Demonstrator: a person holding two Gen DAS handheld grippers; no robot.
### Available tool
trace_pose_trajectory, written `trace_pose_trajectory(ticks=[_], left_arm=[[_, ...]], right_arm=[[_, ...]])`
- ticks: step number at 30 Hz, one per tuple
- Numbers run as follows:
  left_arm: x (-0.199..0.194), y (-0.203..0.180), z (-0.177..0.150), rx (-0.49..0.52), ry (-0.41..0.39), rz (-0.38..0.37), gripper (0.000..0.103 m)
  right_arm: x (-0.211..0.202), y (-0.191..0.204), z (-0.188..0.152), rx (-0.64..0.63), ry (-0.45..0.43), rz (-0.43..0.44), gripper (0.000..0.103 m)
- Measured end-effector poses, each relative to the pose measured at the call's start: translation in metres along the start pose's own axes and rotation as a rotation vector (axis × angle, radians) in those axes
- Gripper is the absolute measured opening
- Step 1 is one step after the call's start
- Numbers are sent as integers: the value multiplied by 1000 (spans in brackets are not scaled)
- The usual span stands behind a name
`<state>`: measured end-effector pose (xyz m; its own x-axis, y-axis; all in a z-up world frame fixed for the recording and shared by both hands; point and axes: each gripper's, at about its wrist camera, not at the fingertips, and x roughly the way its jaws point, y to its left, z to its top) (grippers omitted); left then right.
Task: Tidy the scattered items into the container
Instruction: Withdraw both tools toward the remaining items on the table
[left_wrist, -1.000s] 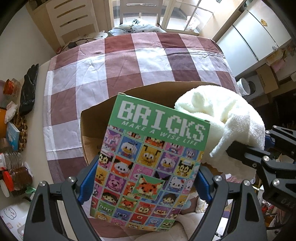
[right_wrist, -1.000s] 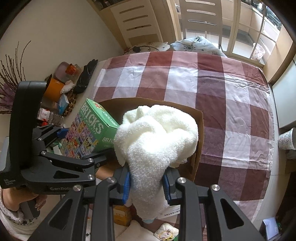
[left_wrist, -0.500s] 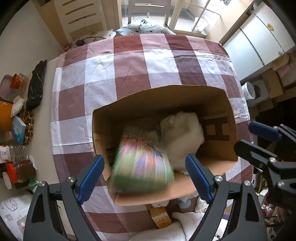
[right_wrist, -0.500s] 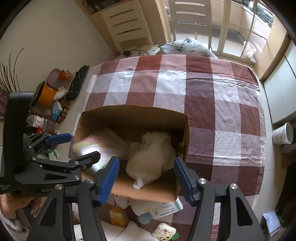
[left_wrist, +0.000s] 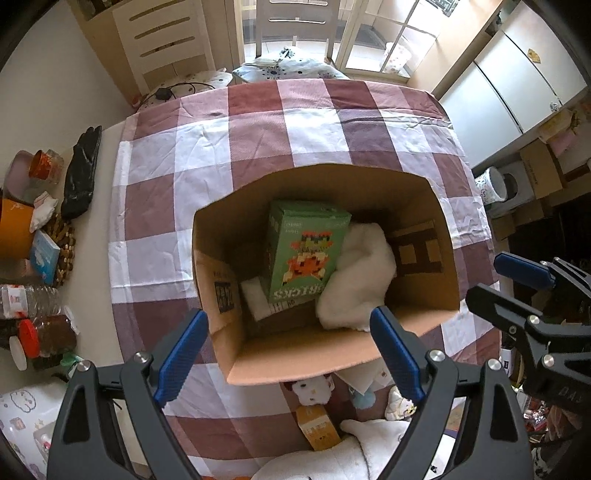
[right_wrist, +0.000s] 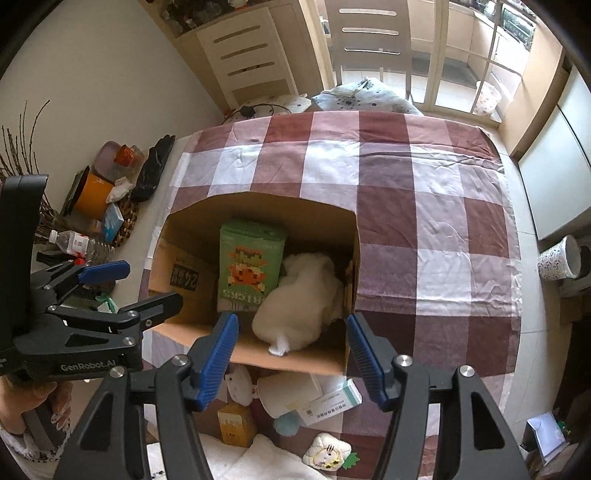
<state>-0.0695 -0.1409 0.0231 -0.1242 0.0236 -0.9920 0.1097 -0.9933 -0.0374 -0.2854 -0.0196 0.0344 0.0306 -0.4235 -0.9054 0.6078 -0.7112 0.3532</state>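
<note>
An open cardboard box (left_wrist: 428, 258) (right_wrist: 192, 229) stands on the checked tablecloth. Inside it lie a green BRICKS box (left_wrist: 306, 251) (right_wrist: 251, 262) and a white fluffy towel (left_wrist: 358, 280) (right_wrist: 299, 299). My left gripper (left_wrist: 288, 354) is open and empty, above the box's near edge. My right gripper (right_wrist: 288, 354) is open and empty, above the near edge too. Loose items lie in front of the box: a small yellow carton (right_wrist: 234, 424) (left_wrist: 317, 424), a white medicine box (right_wrist: 332, 402), a small white plush (right_wrist: 328, 456) and a white container (right_wrist: 288, 393).
Bottles, an orange pot (right_wrist: 94, 192), a black glove (right_wrist: 151, 166) and other clutter line the table's left side. Chairs (right_wrist: 369, 40) stand beyond the far edge. A white fluffy cloth (right_wrist: 255, 461) lies at the near edge. A patterned bin (right_wrist: 557, 258) stands on the floor at the right.
Both grippers have opened and let go. The BRICKS box and the white towel have dropped into the cardboard box and now lie still. Both grippers have risen back.
</note>
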Motion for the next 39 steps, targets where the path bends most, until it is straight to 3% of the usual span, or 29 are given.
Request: trace_pose_trajectory(ticks=[13, 20, 25, 28, 35, 39], left_arm=[[3, -7, -90, -47, 37, 3, 90], [34, -13, -138, -81, 110, -1, 90], [55, -16, -163, -101, 121, 22, 90], [67, -15, -176, -137, 102, 41, 90], [105, -20, -203, -190, 131, 17, 90], [123, -27, -211, -190, 146, 2, 90]], right_arm=[[-8, -3, -81, 53, 18, -1, 63], [8, -9, -125, 81, 73, -1, 63], [15, -14, -147, 87, 78, -3, 63], [24, -16, -159, 82, 78, -16, 71], [53, -26, -187, 96, 82, -40, 73], [83, -35, -204, 122, 140, -65, 73]])
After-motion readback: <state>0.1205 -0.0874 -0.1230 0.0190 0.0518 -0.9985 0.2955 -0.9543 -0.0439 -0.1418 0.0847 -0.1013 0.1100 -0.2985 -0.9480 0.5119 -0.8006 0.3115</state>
